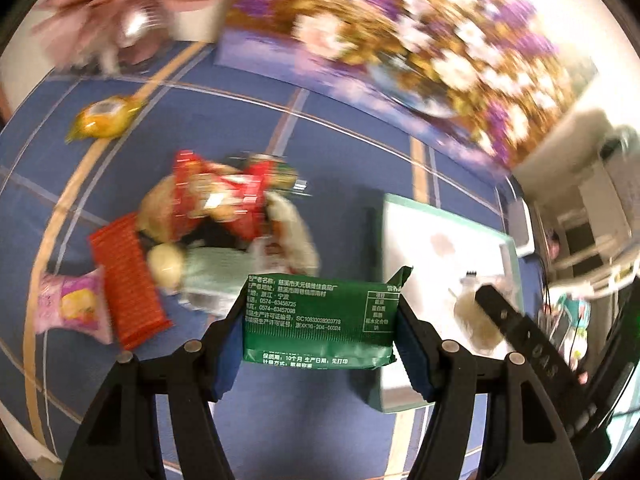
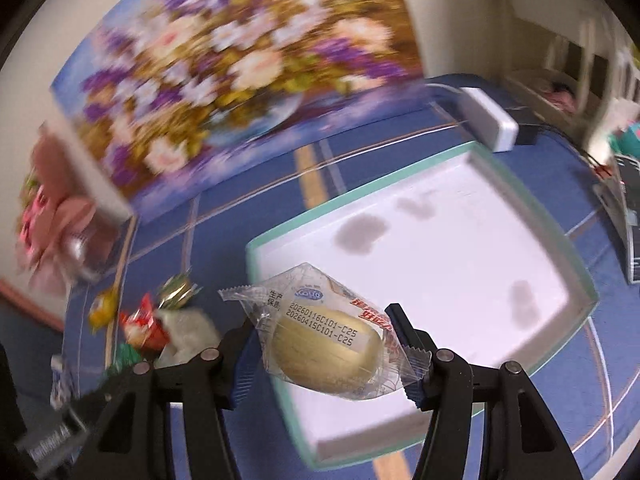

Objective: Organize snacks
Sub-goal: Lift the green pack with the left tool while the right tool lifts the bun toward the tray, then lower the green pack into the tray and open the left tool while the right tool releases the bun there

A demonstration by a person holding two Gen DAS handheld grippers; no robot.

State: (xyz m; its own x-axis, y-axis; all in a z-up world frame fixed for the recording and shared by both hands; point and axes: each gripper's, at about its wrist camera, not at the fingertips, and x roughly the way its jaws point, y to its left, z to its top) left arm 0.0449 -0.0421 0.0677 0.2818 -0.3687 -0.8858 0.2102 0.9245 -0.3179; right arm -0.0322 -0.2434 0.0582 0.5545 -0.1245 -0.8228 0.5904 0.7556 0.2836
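My left gripper (image 1: 320,320) is shut on a green snack packet (image 1: 320,320) and holds it above the blue tablecloth, just left of the white tray (image 1: 440,224). My right gripper (image 2: 326,350) is shut on a clear packet with a yellow cake (image 2: 326,350), held over the near left corner of the same green-rimmed white tray (image 2: 576,280). The tray holds no snacks in the right wrist view. A pile of loose snacks (image 1: 216,216) lies left of the tray, with an orange wafer pack (image 1: 126,276), a pink packet (image 1: 72,304) and a yellow packet (image 1: 104,116).
A flower painting (image 2: 224,72) leans at the back of the table. A pink bouquet (image 1: 120,4) stands at the back left. A white box (image 2: 488,116) and cables lie beyond the tray. The right gripper's black body (image 1: 520,328) shows over the tray.
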